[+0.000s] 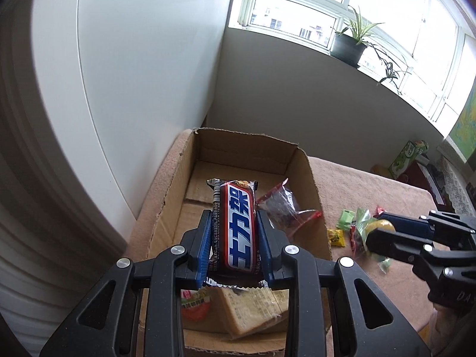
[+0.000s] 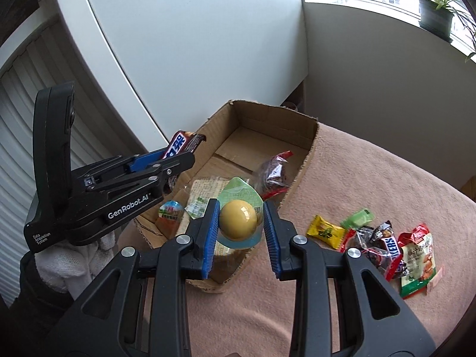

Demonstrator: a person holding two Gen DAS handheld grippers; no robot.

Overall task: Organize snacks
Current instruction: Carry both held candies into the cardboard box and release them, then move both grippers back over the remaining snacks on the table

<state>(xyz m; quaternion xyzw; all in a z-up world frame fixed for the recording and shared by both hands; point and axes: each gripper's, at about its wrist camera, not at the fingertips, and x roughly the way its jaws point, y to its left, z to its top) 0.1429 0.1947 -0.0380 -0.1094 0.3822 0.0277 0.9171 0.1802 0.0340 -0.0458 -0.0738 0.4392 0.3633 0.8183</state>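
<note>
- the chocolate bar [image 1: 235,232] is clamped across its width between the blue pads of the left tool [image 1: 235,238], held in the air above the cardboard box [image 1: 312,184]; its long axis runs along the fingers, free end pointing away from the tool toward the box's far wall.
- from the right wrist view the bar [image 2: 178,144] tilts upward, its tip above the box's left rim.
- the right tool [image 2: 241,226] holds a jelly cup [image 2: 239,223] with a yellow ball inside, its pads pressed on either side, above the box's near right corner.
- inside the box lie a dark red-edged packet [image 1: 279,205], a wrapped slice of bread [image 1: 253,309] and a small red and green cup [image 1: 195,303].
- outside the box, on the pink-covered desk [image 2: 357,172], loose snacks sit in a cluster: a yellow packet [image 2: 325,227], a green packet [image 2: 358,217], a snickers mini [image 2: 389,247] and a red nut pouch [image 2: 416,261].
</note>
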